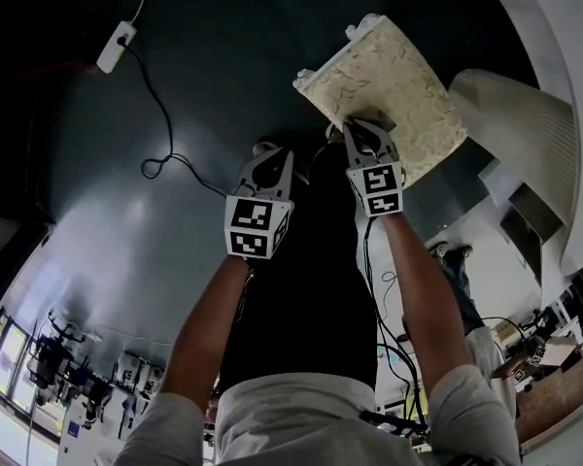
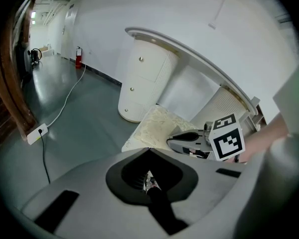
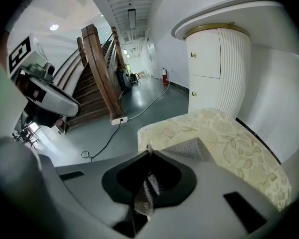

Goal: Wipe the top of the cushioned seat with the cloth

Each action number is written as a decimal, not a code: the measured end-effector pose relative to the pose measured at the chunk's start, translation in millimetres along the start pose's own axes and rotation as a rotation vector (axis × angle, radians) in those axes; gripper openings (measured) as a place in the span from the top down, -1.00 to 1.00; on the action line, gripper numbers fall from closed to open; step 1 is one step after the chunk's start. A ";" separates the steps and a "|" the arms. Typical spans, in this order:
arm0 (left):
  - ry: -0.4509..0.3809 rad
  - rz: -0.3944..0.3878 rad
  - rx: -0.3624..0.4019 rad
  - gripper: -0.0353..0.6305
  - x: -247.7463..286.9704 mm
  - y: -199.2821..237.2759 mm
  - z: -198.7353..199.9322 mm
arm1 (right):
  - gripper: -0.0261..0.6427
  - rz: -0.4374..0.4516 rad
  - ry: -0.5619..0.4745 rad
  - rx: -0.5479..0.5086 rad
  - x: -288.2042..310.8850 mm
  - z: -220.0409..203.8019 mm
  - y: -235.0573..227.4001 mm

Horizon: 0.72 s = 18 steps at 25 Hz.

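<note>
Cloth (image 3: 192, 147) is lying on cushioned seat (image 3: 239, 153), right gripper (image 3: 149, 153) jaws clamping it; left gripper (image 2: 148, 152) jaws are sitting closed, empty.

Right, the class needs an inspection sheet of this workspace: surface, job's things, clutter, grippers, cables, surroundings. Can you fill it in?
Surface: cushioned seat, cream leaf-patterned top.
Job's things: grey cloth resting on the seat's near edge.
Clutter: nothing seen.
Grippers: right gripper shut on the cloth; left gripper shut, empty, over the floor beside the seat.
Cables: white power strip with its cable on the floor.
Surroundings: white curved cabinet, wooden staircase, red fire extinguisher.
</note>
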State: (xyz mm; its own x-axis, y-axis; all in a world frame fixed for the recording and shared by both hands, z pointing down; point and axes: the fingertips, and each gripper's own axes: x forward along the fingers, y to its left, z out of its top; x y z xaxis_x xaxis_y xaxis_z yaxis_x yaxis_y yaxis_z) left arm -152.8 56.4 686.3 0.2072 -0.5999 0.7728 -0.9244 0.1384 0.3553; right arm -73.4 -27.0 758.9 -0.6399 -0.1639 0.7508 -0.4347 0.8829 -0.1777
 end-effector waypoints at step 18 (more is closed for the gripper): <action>0.006 0.026 -0.057 0.85 11.7 19.5 8.0 | 0.84 0.048 0.004 0.038 14.6 13.6 2.8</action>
State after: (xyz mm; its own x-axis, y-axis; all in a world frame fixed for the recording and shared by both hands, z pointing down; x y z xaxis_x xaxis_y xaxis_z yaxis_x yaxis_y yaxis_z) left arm -171.0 45.8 698.0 0.1857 -0.5912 0.7848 -0.9096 0.1987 0.3649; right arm -92.6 -32.9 760.7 -0.6579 -0.1200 0.7435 -0.4277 0.8721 -0.2377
